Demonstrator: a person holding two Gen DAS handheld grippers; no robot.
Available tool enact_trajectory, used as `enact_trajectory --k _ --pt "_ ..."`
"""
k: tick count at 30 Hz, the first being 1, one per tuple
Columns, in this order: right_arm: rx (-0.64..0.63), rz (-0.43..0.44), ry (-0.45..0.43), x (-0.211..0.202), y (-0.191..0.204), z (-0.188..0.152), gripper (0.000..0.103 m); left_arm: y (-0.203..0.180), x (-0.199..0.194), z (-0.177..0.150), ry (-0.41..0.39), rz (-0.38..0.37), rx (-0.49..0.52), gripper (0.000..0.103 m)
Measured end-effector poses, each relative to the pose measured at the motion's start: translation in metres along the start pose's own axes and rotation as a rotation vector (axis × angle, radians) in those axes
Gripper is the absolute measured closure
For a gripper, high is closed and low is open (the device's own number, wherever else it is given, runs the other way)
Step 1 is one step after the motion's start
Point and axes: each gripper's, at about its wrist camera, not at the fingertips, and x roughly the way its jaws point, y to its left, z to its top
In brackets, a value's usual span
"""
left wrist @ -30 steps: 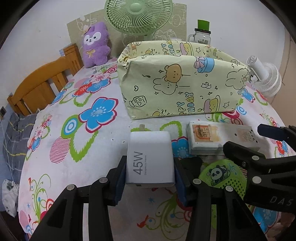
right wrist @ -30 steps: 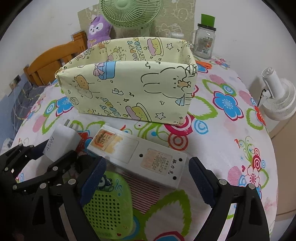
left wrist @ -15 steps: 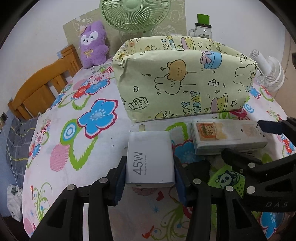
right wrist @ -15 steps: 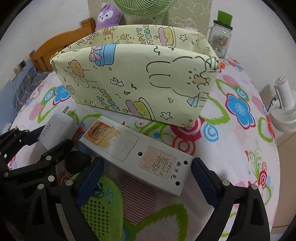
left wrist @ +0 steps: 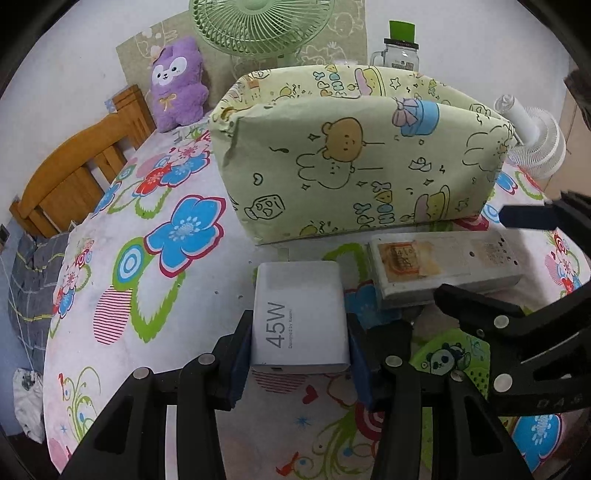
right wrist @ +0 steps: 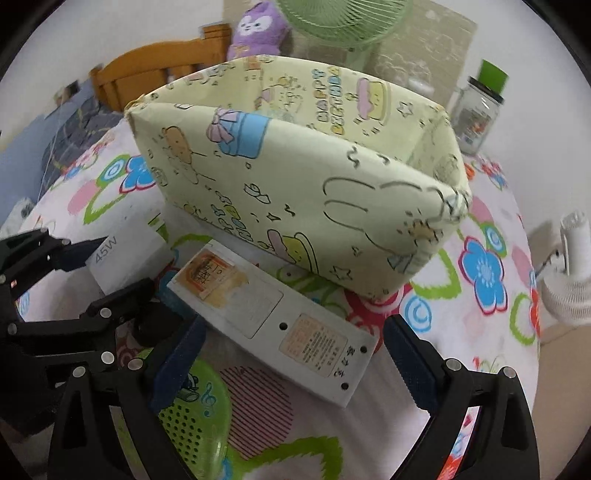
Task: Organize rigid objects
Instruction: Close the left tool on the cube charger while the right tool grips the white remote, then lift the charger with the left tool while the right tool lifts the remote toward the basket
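Observation:
My left gripper (left wrist: 300, 350) is shut on a white 45W charger (left wrist: 299, 314), holding it just above the flowered tablecloth in front of a pale green cartoon-print fabric bin (left wrist: 351, 166). In the right wrist view the charger (right wrist: 122, 258) shows at the left. A long white power strip (right wrist: 273, 314) lies label side up, at a slant against the bin's (right wrist: 295, 184) front wall. My right gripper (right wrist: 295, 325) stands open astride the strip's near end, and its pads do not touch the strip. The right gripper's blue-padded fingers (left wrist: 528, 216) reach in from the right in the left wrist view.
A green perforated panda disc (right wrist: 195, 417) lies under both grippers. Behind the bin stand a green fan (left wrist: 258, 26), a purple plush (left wrist: 177, 85) and a glass jar with a green lid (left wrist: 399, 55). A small white fan (left wrist: 535, 144) sits right, a wooden chair (left wrist: 74, 177) left.
The right gripper's jaws have spread wider and it has rolled and come closer to the bin, so the power strip's end now lies between them. The left gripper still holds the charger.

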Motion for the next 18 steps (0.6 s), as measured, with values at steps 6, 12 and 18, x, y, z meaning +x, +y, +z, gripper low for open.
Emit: enact_trajectory --k 6,12,18 --pt "-0.069 0.086 0.053 0.013 -0.001 0.008 0.01 -0.003 0.002 0.006 0.028 0.003 0.038 0.055" --pt "-0.245 0.112 0.08 0.017 0.017 0.012 0.036 -0.008 0.009 0.017 0.046 -0.009 0.046 0.055" --pt "-0.212 0.085 0.051 0.008 0.021 0.007 0.049 -0.006 0.009 0.017 0.042 -0.015 0.028 0.055"
